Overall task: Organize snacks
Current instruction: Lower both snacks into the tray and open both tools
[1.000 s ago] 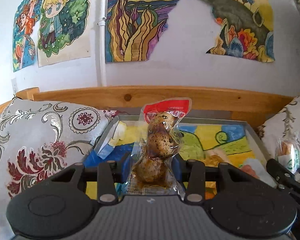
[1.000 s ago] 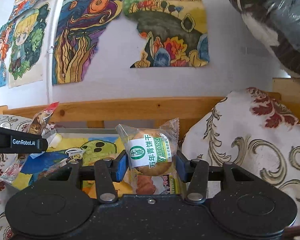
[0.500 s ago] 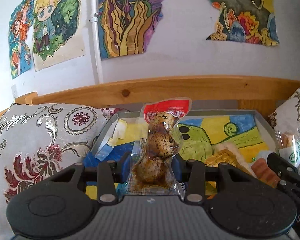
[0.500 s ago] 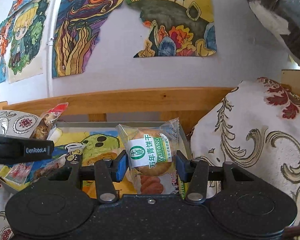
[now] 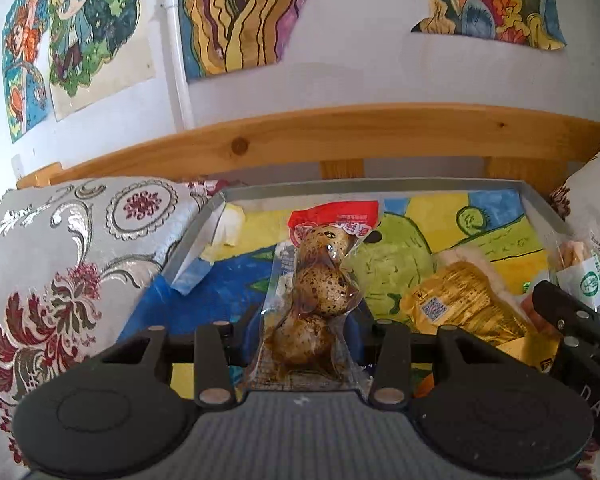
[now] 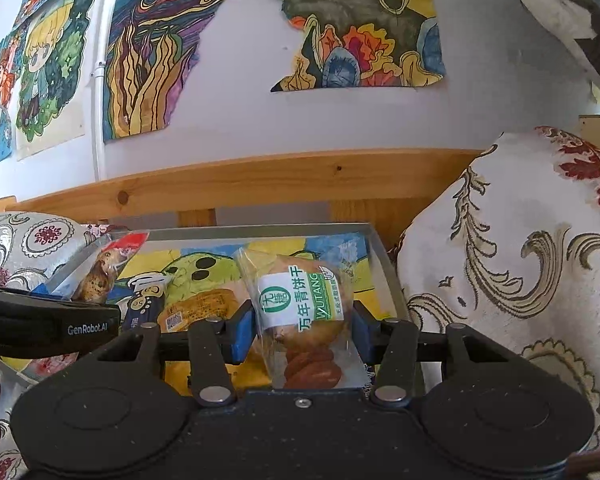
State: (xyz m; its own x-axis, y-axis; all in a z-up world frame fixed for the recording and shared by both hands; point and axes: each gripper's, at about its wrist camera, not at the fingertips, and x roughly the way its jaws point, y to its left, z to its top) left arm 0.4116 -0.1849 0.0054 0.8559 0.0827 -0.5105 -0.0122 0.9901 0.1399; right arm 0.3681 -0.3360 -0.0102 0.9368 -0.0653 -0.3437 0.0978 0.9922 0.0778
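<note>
Your left gripper [image 5: 306,344] is clamped on a clear vacuum pouch of speckled quail eggs [image 5: 318,292], which stands upright between its jaws with the red header at the top. Your right gripper [image 6: 304,330] is pinched on a wrapped biscuit packet [image 6: 296,300] with a green-and-white label, also upright. Neither snack touches anything but the pads gripping it.

Just ahead of and below both tools lies a shallow grey tray [image 5: 380,189] lined with a bright painted sheet. A gold foil packet [image 5: 464,304] already rests in it, ahead and to the right of the left gripper; from the right wrist view the same packet sits ahead and to the left. A twisted brown pastry in a clear wrapper [image 6: 310,364] lies in the tray directly under the right jaws. Patterned cushions flank the tray, one to the left of the left tool [image 5: 72,264] and one to the right of the right tool [image 6: 520,264]. Beyond it runs a wooden rail [image 5: 340,136].

The step in hand looks like carrying two snacks to the tray for placement. The next move likely calls for lowering each over bare lining: the eggs toward the left portion, the biscuit clear of the pastry, then parting the jaws once each packet rests flat.
</note>
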